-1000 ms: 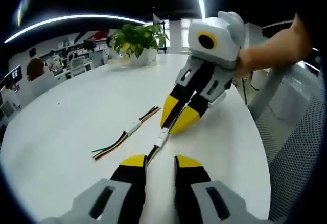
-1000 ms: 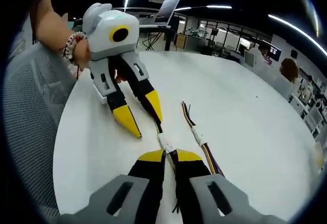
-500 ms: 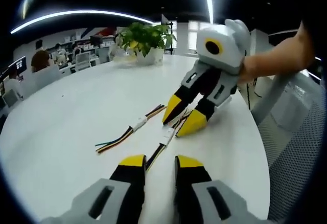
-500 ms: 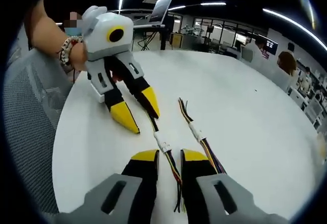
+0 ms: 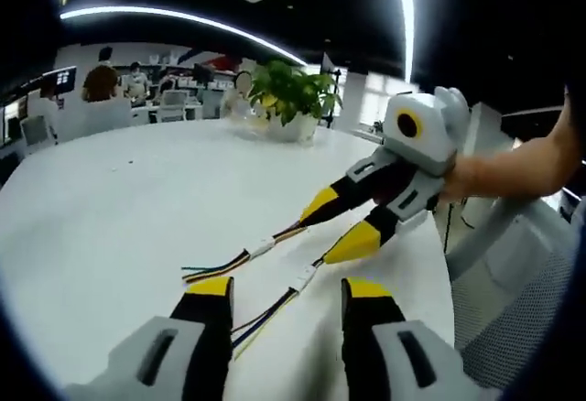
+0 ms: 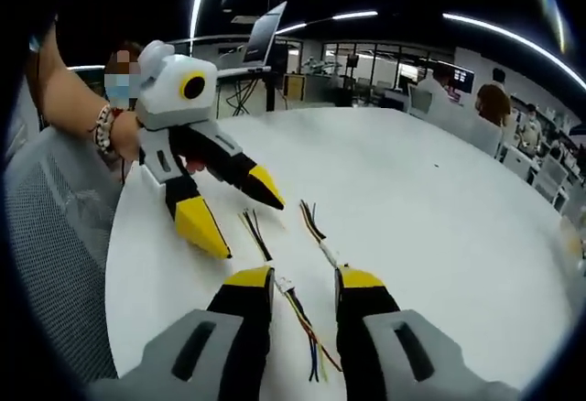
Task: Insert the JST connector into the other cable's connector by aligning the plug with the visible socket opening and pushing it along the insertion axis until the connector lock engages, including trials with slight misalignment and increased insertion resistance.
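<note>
My left gripper (image 5: 286,293): jaws spread wide with nothing between the yellow tips; they hang just above the table, and the near cable runs through the gap without touching either jaw.
My right gripper (image 6: 306,280): jaws also parted and holding nothing; the same cable lies on the table between the tips, its wires running back toward the camera.
Near cable (image 5: 275,308): multicoloured wires ending in a small white JST connector (image 5: 305,277); in the right gripper view that white connector (image 6: 284,284) sits just inside my left tip, free of both jaws.
Other cable (image 5: 240,259): lies beside the first, close but apart, with its own white connector (image 5: 263,248) midway along; in the right gripper view it (image 6: 315,229) runs just past my right tip, bare wire ends fanning out at the far end. The two connectors are not mated.
Loose wire ends (image 6: 253,232): a short dark bundle on the table, between the opposite gripper's tips and my own.
Table (image 5: 119,209): white, round-edged and glossy.
Mesh chair (image 6: 55,236): grey, at the table's edge, beside my forearm.
Potted plant (image 5: 293,101): green leaves in a white pot at the far side of the table.
Room: an open office with ceiling strip lights, desks, monitors, and seated people far behind.
</note>
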Demonstrator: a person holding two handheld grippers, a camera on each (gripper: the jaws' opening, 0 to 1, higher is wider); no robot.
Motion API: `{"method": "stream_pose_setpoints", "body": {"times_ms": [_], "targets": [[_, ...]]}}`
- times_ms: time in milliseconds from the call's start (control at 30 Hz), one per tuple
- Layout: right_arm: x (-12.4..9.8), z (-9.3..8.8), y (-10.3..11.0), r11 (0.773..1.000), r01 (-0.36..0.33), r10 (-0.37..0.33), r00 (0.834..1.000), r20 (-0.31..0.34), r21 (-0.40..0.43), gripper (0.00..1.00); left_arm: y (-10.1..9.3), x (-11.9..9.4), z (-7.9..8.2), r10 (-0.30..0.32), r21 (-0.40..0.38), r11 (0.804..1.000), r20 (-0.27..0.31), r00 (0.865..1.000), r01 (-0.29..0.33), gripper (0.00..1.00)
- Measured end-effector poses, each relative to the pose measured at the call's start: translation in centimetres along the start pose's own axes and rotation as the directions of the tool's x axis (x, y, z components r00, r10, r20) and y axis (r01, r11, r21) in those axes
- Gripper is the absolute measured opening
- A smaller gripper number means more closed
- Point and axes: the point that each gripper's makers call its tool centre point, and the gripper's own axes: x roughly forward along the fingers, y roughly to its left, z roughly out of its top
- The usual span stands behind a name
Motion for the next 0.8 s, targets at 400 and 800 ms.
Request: {"method": "stream_pose_setpoints", "body": {"times_ms": [400, 800], "targets": [[-2.6, 3.5, -1.1, 0.988, 0.085, -0.101, 0.986, 0.13, 0.127, 0.4, 0.4, -2.4, 5.5, 0.064, -0.235, 0.972, 0.232, 0.971, -0.008, 0.85], [-6.3, 4.9, -3.0, 0.945, 0.225, -0.27, 0.946, 0.177, 0.239, 0.61, 2.1, -8.3, 10.6, 0.148, -0.304, 0.952, 0.362, 0.92, -0.033, 0.95]]}}
